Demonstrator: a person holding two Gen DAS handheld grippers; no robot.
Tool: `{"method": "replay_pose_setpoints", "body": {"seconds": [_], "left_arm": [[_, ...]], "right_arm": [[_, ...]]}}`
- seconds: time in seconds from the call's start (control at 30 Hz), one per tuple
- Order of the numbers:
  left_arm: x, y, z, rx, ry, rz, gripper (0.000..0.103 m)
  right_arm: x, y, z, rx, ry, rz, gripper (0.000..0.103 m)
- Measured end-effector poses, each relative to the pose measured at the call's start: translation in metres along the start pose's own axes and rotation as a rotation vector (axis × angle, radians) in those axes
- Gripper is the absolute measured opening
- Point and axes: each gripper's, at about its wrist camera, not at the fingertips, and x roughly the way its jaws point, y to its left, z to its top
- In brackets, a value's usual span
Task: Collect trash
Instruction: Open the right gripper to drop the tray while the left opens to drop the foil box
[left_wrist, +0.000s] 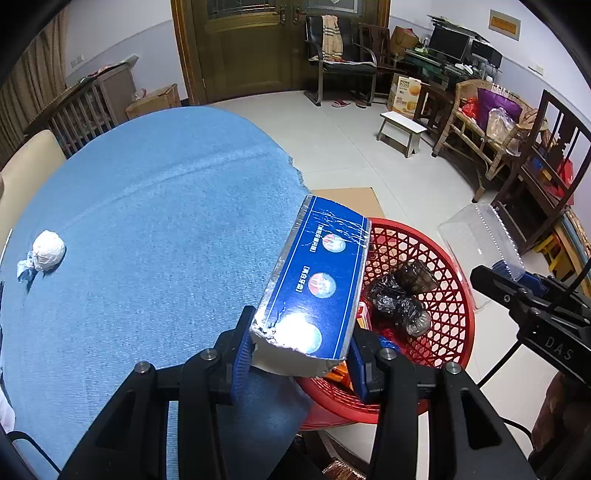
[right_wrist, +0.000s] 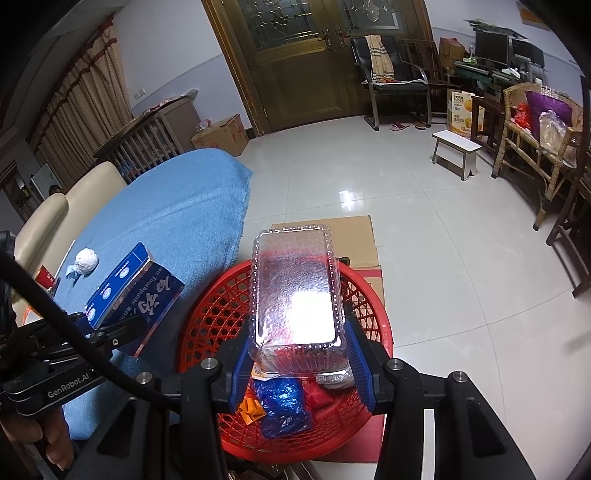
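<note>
My left gripper (left_wrist: 301, 354) is shut on a blue and silver toothpaste box (left_wrist: 317, 280) and holds it at the right edge of the blue-clothed table (left_wrist: 147, 206), next to the red mesh basket (left_wrist: 454, 295). The box also shows in the right wrist view (right_wrist: 129, 288). My right gripper (right_wrist: 299, 360) is shut on a clear plastic clamshell container (right_wrist: 295, 291) and holds it above the red basket (right_wrist: 210, 317). The basket holds black bags (left_wrist: 399, 299), a blue bag (right_wrist: 280, 406) and orange scraps. A crumpled white paper ball (left_wrist: 48, 249) lies on the table's left side.
The basket stands on flat cardboard (right_wrist: 354, 236) on the tiled floor. A cream chair (right_wrist: 55, 218) stands behind the table. A small white stool (right_wrist: 458, 151), wicker bench (right_wrist: 532, 147), black chair (right_wrist: 395, 74) and wooden doors line the far room.
</note>
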Motion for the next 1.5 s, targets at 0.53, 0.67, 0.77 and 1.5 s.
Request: {"method": "replay_pose_setpoints", "body": {"seconds": [0.53, 0.67, 0.77, 1.5], "left_arm": [[0.008, -0.007, 0.004, 0.017, 0.014, -0.009, 0.046], [0.013, -0.013, 0.007, 0.030, 0.025, -0.015, 0.046], [0.019, -0.018, 0.008, 0.039, 0.037, -0.016, 0.046], [0.037, -0.050, 0.018, 0.103, 0.070, -0.027, 0.046]], "right_arm": [[0.012, -0.012, -0.003, 0.053, 0.053, -0.010, 0.067], [0.002, -0.026, 0.001, 0.095, 0.019, -0.017, 0.067], [-0.004, -0.031, 0.005, 0.113, -0.002, -0.024, 0.067], [-0.018, -0.055, 0.009, 0.176, -0.048, -0.027, 0.067]]}}
